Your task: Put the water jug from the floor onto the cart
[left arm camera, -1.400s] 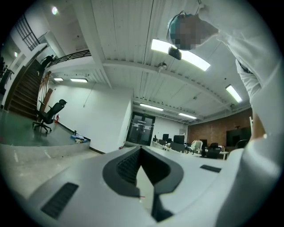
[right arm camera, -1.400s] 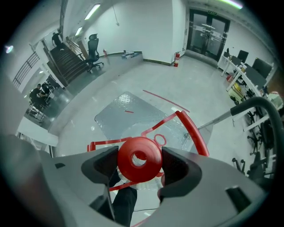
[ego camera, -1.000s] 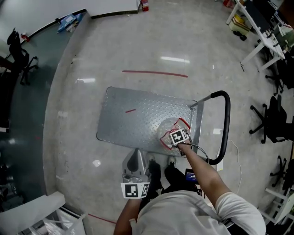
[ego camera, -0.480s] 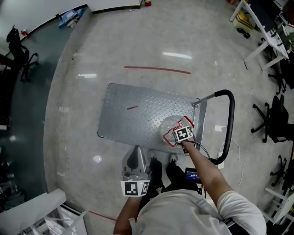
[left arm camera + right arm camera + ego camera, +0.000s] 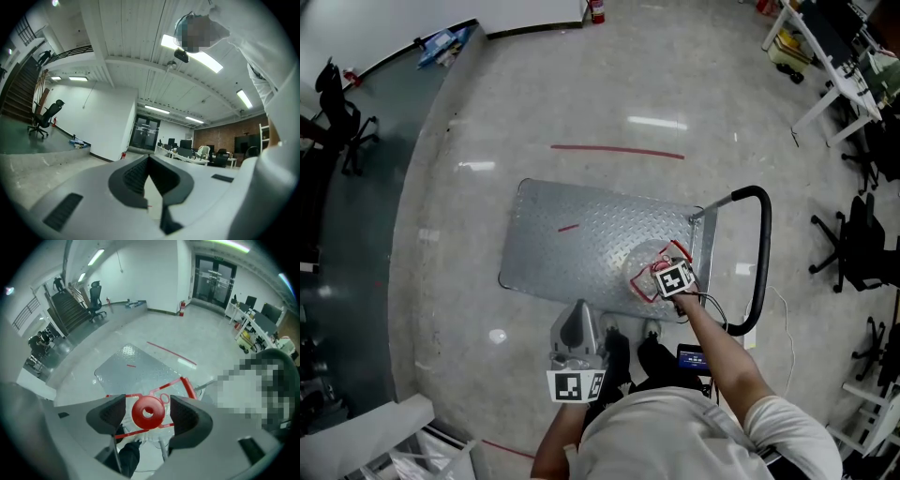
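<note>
The clear water jug [image 5: 645,274], with a red cap [image 5: 148,412] and a red carrying frame [image 5: 187,386], stands upright on the steel cart deck [image 5: 572,234], at the near right corner by the black push handle [image 5: 761,253]. My right gripper [image 5: 664,274] hangs straight over the jug. Its jaws are either side of the cap with a narrow gap on each side, so it is open. My left gripper [image 5: 577,314] is held close to the body over the floor in front of the cart, shut on nothing.
The person's dark shoes [image 5: 623,352] are at the cart's near edge. A red tape line [image 5: 617,150] marks the floor beyond the cart. Office chairs [image 5: 853,244] and white desks [image 5: 834,56] line the right side. A darker floor strip with a chair [image 5: 337,112] is at the left.
The view shifted slightly. The right gripper stays over the jug on the cart, and the left gripper holds its place.
</note>
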Demonstrator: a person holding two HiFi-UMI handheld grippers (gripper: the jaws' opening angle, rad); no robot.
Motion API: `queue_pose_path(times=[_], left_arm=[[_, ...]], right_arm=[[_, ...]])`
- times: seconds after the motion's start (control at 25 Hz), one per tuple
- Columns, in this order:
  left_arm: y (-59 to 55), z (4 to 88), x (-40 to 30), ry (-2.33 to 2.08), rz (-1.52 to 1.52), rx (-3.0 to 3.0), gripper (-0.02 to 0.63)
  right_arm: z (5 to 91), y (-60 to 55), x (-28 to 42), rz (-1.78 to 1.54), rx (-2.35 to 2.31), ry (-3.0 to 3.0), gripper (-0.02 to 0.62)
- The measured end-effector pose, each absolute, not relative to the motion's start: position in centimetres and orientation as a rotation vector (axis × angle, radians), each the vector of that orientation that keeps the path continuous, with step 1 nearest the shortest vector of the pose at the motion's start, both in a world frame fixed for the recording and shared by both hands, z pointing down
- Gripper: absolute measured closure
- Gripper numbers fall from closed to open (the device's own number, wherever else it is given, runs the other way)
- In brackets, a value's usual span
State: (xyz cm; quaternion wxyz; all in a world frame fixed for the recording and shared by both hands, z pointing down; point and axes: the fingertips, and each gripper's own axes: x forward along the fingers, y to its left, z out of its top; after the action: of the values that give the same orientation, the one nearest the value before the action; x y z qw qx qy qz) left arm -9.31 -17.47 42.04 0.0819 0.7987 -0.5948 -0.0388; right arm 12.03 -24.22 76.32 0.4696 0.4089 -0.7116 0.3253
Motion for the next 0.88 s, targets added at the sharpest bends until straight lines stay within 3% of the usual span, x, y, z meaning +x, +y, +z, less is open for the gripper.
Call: queue_pose_path(times=[0.08, 0.16, 0.28, 0.52, 0.88], left_arm=[[-17.3, 41.6, -9.0, -1.768, -0.135, 2.397, 0.603], [-17.1, 41.0, -8.6, -1.752, -0.151, 2.415, 0.603], [-16.8, 39.7, -7.6, -1.712, -0.181, 2.452, 0.603], [-15.9, 36.8, -5.0, -1.632, -0.241, 2.546, 0.603], [-15.1, 37.1, -2.8, -1.547, -0.23, 2.595, 0.603]], right_arm=[[72.5, -25.1, 11.9, 0.756, 1.086, -1.84, 0.306], [67.4, -25.8, 12.0, 0.671, 1.216, -1.944, 0.503], [58.6, -25.8, 12.9, 0.448, 1.423, -2.107, 0.574], [44.2, -19.6, 14.2, 0.119, 1.679, -2.426, 0.583], [44.8, -14.8, 15.4, 0.242, 1.758, -2.428, 0.583]])
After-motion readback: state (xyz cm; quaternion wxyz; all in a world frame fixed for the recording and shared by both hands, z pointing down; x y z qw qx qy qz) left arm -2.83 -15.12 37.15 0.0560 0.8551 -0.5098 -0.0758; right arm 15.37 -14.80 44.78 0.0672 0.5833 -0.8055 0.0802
